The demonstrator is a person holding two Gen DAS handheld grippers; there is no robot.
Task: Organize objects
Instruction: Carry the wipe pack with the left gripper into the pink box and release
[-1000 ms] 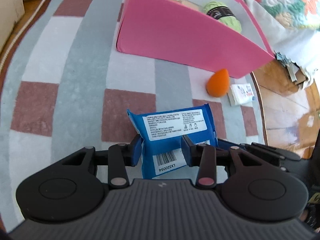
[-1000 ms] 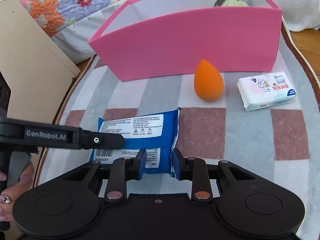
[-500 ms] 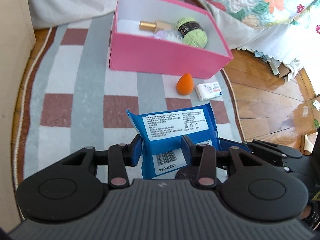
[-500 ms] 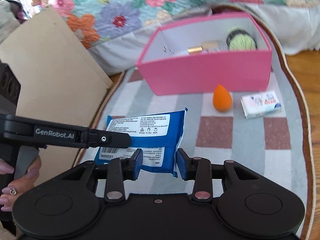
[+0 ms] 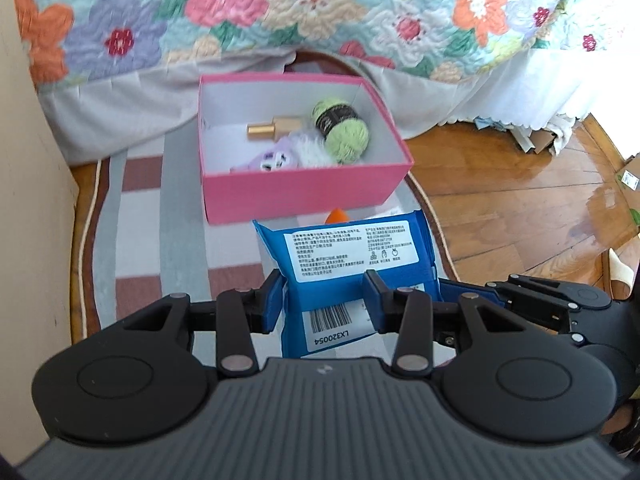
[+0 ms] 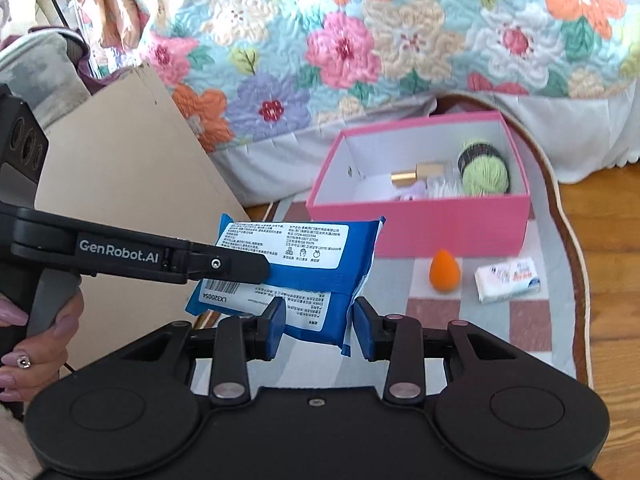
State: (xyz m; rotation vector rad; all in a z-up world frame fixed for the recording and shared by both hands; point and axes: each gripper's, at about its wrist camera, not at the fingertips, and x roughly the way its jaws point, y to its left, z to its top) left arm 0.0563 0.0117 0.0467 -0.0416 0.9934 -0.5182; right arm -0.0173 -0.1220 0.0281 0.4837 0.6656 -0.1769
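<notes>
A blue wipes pack [image 5: 348, 268] with a white label is held in the air by both grippers. My left gripper [image 5: 326, 304] is shut on one end of it. My right gripper [image 6: 320, 324] is shut on the other end [image 6: 308, 276]. The pink box [image 5: 296, 188] stands on the rug beyond the pack, holding a green yarn ball [image 5: 344, 132], a gold bottle [image 5: 276, 127] and a pale fluffy item. An orange sponge [image 6: 445, 270] and a white tissue pack [image 6: 507, 280] lie on the rug in front of the box [image 6: 432, 226].
A striped rug [image 5: 136, 216] covers the floor; wood floor [image 5: 520, 200] lies to its right. A bed with a floral quilt [image 5: 280, 12] stands behind the box. A tan cardboard panel [image 6: 132, 176] stands on the left.
Both grippers have lifted the blue pack well above the rug. The box and floor now look farther away and the box's inside is visible from above.
</notes>
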